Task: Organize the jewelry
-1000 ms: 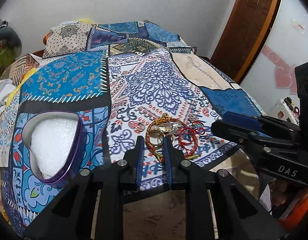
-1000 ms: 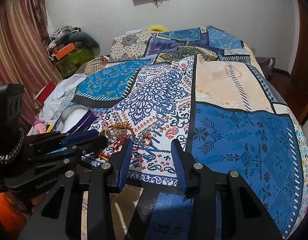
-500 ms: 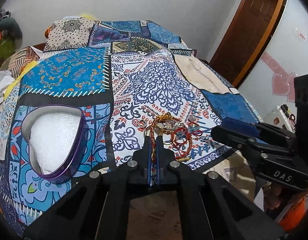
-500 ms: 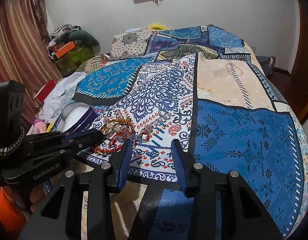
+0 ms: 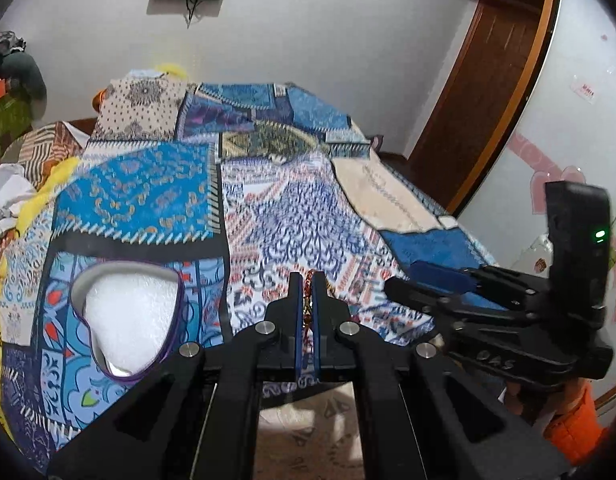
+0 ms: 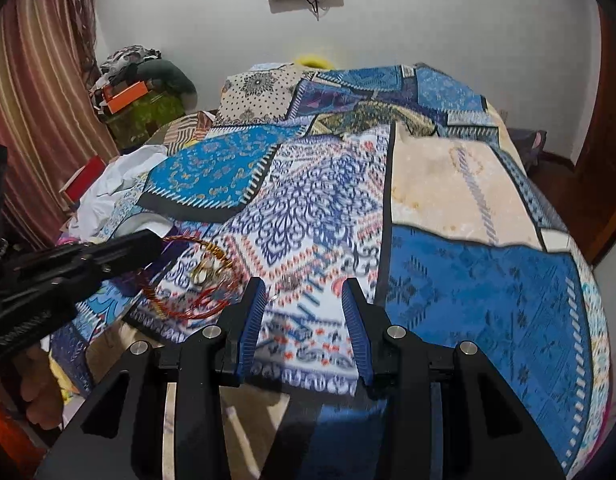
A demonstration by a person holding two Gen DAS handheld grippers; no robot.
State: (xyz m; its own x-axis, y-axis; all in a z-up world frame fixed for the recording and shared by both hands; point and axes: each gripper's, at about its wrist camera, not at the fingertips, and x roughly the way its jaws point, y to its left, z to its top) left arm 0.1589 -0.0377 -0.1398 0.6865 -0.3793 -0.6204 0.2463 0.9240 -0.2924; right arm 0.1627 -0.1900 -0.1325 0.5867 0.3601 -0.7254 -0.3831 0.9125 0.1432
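Note:
My left gripper (image 5: 307,280) is shut on a tangle of jewelry (image 5: 308,285), of which only a red and gold strand shows between the pads. In the right wrist view the left gripper (image 6: 148,240) holds the jewelry (image 6: 196,280), red and gold bangles and rings, lifted just above the patterned bedspread (image 6: 308,220). A purple heart-shaped box with white foam lining (image 5: 128,316) lies open on the bed to the left of my left gripper. My right gripper (image 6: 304,312) is open and empty above the bed's near edge; it also shows in the left wrist view (image 5: 428,280).
The bed is covered by a blue patchwork spread (image 5: 268,200) with pillows (image 5: 144,108) at the far end. Clothes and boxes (image 6: 140,92) are piled left of the bed by a curtain. A wooden door (image 5: 492,80) stands at the right.
My left gripper closed on the jewelry pile and lifted it off the bedspread. The right gripper stayed open and hardly moved.

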